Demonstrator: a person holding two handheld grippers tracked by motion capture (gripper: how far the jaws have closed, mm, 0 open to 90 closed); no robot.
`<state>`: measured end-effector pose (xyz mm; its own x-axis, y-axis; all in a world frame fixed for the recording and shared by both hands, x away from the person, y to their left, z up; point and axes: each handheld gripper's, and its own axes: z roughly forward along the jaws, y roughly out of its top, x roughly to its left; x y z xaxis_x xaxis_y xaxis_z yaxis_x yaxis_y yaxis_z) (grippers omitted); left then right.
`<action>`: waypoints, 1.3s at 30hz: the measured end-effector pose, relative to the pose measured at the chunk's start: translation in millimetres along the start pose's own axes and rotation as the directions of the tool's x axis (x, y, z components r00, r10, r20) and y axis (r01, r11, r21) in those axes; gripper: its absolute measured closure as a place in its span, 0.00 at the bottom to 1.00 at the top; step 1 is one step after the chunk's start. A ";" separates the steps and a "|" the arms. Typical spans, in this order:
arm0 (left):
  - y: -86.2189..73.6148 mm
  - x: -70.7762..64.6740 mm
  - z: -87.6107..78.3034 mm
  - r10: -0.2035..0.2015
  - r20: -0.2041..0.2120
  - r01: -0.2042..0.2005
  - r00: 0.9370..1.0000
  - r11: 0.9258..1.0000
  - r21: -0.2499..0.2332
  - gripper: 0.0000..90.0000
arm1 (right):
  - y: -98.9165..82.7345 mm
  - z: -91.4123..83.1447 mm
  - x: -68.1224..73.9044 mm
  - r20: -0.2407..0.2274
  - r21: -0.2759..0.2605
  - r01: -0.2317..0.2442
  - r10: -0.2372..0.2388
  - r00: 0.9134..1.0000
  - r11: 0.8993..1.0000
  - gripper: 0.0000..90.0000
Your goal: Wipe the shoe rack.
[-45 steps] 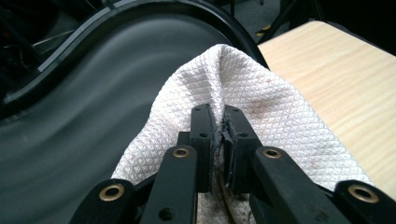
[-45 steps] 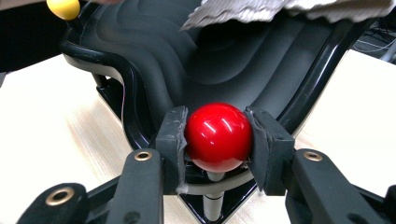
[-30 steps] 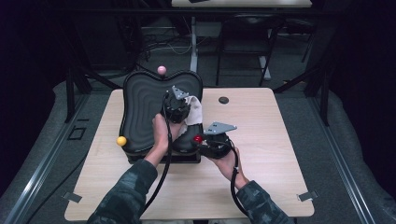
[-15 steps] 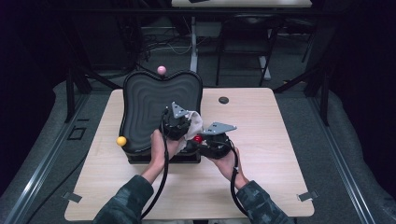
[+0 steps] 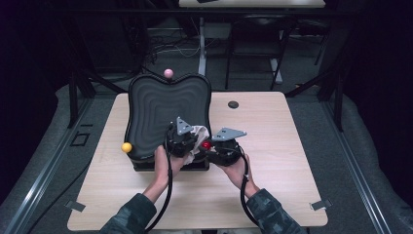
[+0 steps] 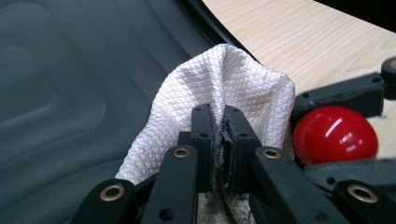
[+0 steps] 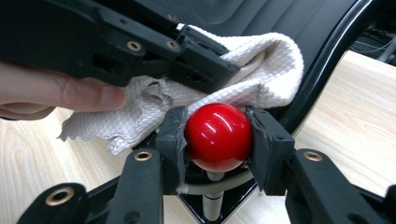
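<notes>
My left gripper point(image 6: 218, 140) is clenched on a fold of the white waffle-weave cloth point(image 6: 224, 79), the jaws nearly meeting with only fabric between them. My right gripper point(image 7: 217, 135) is clamped on the red ball knob point(image 7: 218, 136), one pad on each side of it, and the knob sits on a thin metal stem point(image 7: 211, 205) that runs down towards the black base.

The cloth is soft and light (it bunches into a peak above my left jaws and hangs ragged at one edge), so I judge it will drape and drag instead of holding any shape; a pinch on a doubled fold, as now, looks safer than a grip on a single loose edge. It lies at the near right corner of the black ridged tray point(image 5: 160, 105), partly over the rim and touching the red knob.

The knob is hard and glossy, so probably slippery; gripping across its widest part seems best. Its stem looks slender, so I would keep side force gentle.

Farther out, a yellow ball knob point(image 5: 126, 146) sits at the tray's left edge and a pink one point(image 5: 168, 72) at its far edge, all on the light wooden table point(image 5: 302, 146).
</notes>
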<state>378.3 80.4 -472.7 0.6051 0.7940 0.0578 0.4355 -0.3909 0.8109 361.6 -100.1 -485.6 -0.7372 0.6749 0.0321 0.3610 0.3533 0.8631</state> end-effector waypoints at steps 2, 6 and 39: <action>-2.0 -0.5 -1.2 -0.002 0.000 0.002 1.000 1.000 0.001 0.93 | 0.2 -0.4 0.6 0.015 0.007 0.002 -0.002 1.000 1.000 0.67; -4.8 -0.8 -3.5 0.002 0.003 -0.002 1.000 1.000 0.006 0.93 | 0.2 -0.1 0.3 0.004 0.002 0.002 -0.002 1.000 1.000 0.67; 56.9 40.7 19.6 0.022 -0.141 -0.021 0.990 1.000 0.012 0.93 | 0.1 -0.4 0.6 0.015 0.007 0.005 -0.005 1.000 1.000 0.67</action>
<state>440.8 81.3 -435.6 0.5144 0.8429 0.1578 0.4310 -0.4132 0.8022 360.9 -99.9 -485.3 -0.7302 0.6829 0.0196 0.3609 0.3613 0.8598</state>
